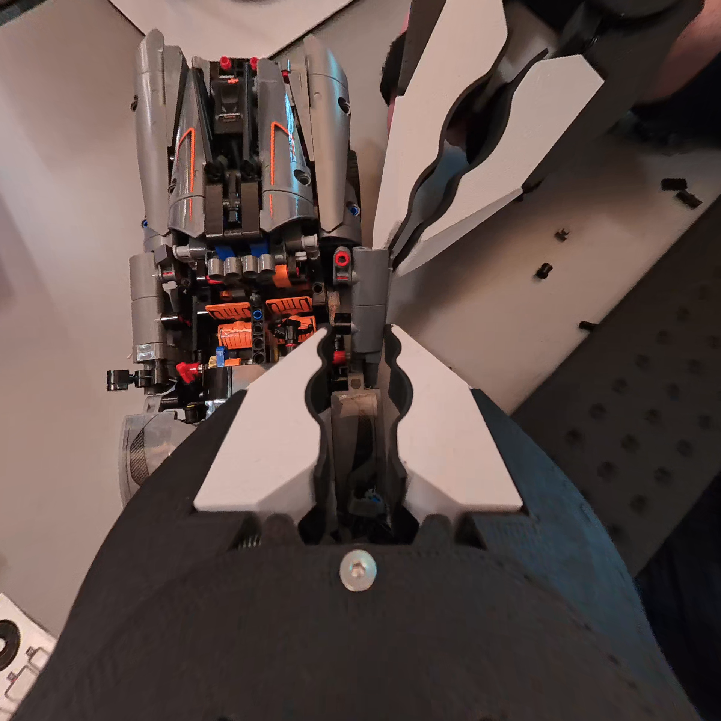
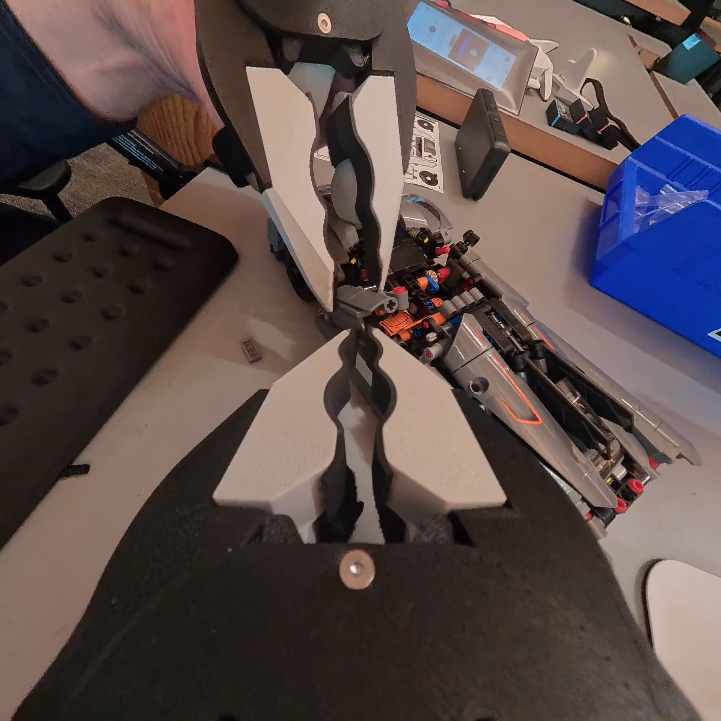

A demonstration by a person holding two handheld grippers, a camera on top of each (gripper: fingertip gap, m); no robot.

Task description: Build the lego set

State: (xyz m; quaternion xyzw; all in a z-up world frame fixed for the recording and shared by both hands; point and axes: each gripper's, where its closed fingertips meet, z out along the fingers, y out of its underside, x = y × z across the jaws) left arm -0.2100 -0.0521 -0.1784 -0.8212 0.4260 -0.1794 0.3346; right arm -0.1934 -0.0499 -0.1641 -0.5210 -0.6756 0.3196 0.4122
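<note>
Landmark: lego car (image 1: 242,234) lying on grey table (image 1: 58,273), nose toward left gripper.

Left of car: instruction sheet (image 1: 19,655) sitting at table edge.

On car: left gripper (image 1: 357,331) clamping around dark grey side panel (image 1: 370,296) on car's right flank. Right gripper (image 1: 390,249) pinching same panel's top edge, fingertips nearly closed.

Right of car: black perforated mat (image 1: 624,390), small black pins (image 1: 679,191) lying loose on table. Blue bin (image 2: 663,242) sitting beyond car.

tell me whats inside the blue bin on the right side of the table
The blue bin holds clear crumpled plastic bags, showing through its open front. Whether loose pieces lie under them cannot be seen; the bin's walls and the picture edge hide the rest.
</note>
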